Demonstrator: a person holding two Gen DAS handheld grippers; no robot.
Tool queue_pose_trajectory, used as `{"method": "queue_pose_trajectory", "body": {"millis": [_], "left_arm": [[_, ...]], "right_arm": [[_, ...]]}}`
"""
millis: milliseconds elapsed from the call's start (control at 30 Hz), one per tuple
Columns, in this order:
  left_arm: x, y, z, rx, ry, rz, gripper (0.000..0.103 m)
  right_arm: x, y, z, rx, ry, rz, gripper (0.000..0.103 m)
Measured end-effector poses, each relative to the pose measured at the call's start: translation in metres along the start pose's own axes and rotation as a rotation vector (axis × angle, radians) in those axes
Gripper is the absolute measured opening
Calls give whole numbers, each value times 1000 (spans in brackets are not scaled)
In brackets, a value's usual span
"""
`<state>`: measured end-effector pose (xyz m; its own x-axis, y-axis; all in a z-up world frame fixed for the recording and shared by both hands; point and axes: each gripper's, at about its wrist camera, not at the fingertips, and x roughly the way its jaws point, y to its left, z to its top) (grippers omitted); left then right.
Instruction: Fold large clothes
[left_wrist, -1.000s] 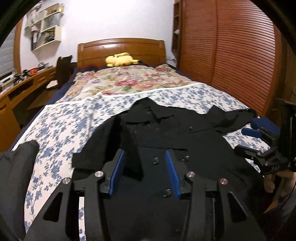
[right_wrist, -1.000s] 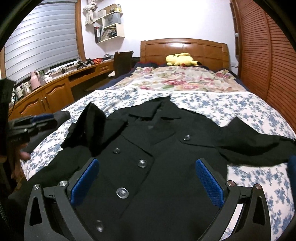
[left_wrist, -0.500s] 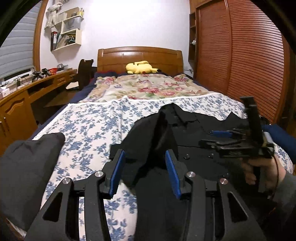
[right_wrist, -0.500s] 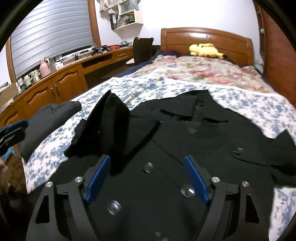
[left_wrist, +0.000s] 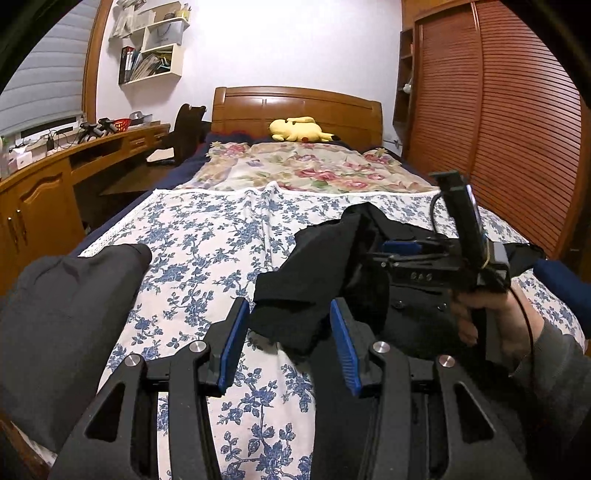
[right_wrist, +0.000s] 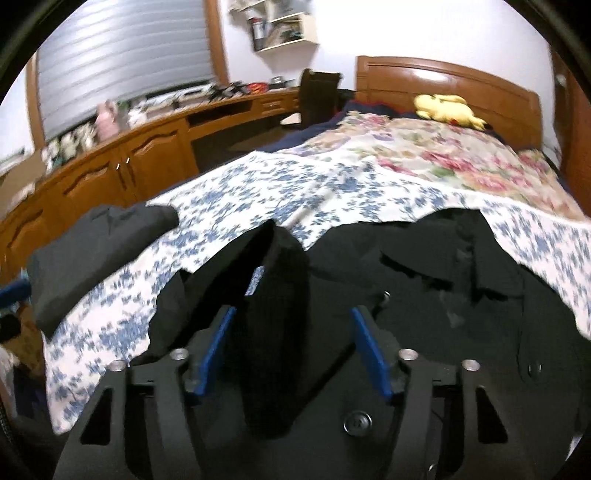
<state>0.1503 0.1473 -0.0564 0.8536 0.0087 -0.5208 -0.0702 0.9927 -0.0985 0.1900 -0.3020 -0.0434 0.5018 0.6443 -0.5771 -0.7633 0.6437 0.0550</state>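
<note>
Folding the sleeve of the black coat (right_wrist: 424, 302) on the bed (left_wrist: 207, 251).

Both sets of fingers spread, gripping nothing: left gripper (left_wrist: 288, 347) and right gripper (right_wrist: 295, 347) straddling the raised sleeve (left_wrist: 310, 273). Best clenched low on the cuff, then carried flat across the chest, avoiding bunching.

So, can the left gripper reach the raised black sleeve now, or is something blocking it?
Probably yes. The left gripper is open, and the raised sleeve of the black coat lies just ahead of it; the right gripper is beside it, not between.
</note>
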Motion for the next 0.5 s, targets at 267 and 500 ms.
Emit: {"method": "queue_pose_trajectory", "body": {"millis": [267, 500], "left_arm": [[5, -13, 0, 17, 5, -15, 46], [4, -27, 2, 33, -5, -33, 46]], "right_arm": [[3, -13, -7, -17, 34, -20, 3], [-61, -34, -25, 25, -62, -118, 3]]}}
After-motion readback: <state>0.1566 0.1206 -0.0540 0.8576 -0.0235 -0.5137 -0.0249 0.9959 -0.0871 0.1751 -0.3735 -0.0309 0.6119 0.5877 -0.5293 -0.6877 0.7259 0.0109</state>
